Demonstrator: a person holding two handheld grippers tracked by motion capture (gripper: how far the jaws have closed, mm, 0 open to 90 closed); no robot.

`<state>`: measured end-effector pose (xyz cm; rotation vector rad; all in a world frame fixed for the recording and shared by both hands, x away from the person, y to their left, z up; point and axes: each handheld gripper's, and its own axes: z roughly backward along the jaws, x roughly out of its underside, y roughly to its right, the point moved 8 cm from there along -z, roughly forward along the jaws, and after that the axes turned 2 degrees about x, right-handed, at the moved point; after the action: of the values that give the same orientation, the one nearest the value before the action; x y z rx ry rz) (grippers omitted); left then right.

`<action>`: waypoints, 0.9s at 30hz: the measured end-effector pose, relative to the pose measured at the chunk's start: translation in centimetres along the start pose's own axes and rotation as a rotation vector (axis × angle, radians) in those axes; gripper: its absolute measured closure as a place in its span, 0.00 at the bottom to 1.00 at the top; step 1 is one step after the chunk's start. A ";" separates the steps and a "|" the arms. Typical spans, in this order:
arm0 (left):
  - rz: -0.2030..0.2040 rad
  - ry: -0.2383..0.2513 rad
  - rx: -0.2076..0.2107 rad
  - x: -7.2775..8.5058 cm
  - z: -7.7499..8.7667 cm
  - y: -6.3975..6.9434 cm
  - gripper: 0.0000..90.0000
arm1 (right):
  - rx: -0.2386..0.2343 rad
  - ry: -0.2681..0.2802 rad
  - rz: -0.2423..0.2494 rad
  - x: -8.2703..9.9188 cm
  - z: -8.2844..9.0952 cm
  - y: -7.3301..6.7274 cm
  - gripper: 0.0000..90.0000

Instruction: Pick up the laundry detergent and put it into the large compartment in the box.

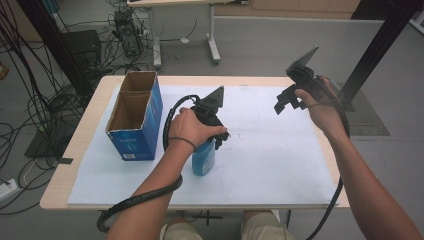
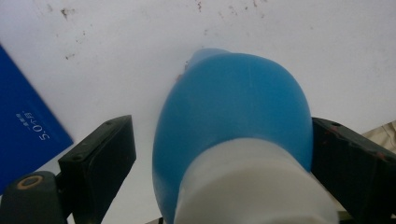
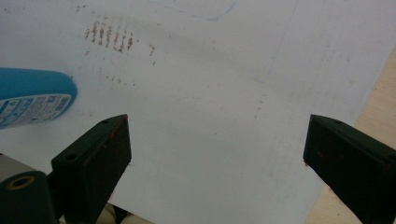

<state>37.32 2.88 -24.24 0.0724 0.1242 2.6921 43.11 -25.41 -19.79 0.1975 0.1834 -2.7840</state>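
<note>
A blue bottle (image 1: 203, 159) with a white cap stands upright on the white sheet (image 1: 270, 150) near the table's middle. My left gripper (image 1: 217, 136) reaches down over its top, one jaw on each side of the bottle. In the left gripper view the bottle (image 2: 233, 107) sits between the jaws of the left gripper (image 2: 219, 128): the right jaw is against it and a narrow gap shows at the left jaw. My right gripper (image 1: 285, 102) hangs in the air over the sheet's far right, open and empty. In its own view the right gripper (image 3: 217, 126) looks down on bare sheet, with the bottle (image 3: 32, 95) at the left edge.
An open blue cardboard box (image 1: 135, 117) stands at the table's left, close to the bottle, and its blue side (image 2: 23, 126) appears in the left gripper view. The wooden table edge (image 1: 80, 145) borders the sheet. Cables, a black frame post (image 1: 380, 45) and desk legs lie beyond.
</note>
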 end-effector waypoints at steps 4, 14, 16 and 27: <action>-0.002 -0.002 -0.003 0.0 -0.1 0.1 0.15 | -0.001 0.000 -0.002 0.0 0.0 0.0 0.08; -0.007 -0.007 -0.008 -0.1 -0.3 0.2 0.25 | -0.004 -0.004 -0.009 0.1 -0.1 0.2 0.08; -0.008 -0.008 -0.010 -0.1 -0.4 0.2 0.26 | -0.005 -0.002 -0.007 0.1 -0.2 0.2 0.08; -0.007 0.004 -0.022 0.1 -0.4 0.4 0.41 | -0.007 0.002 -0.007 0.0 -0.1 0.2 0.08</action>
<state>37.04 2.57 -24.59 0.0602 0.0960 2.6859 43.18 -25.62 -19.91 0.1978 0.1943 -2.7901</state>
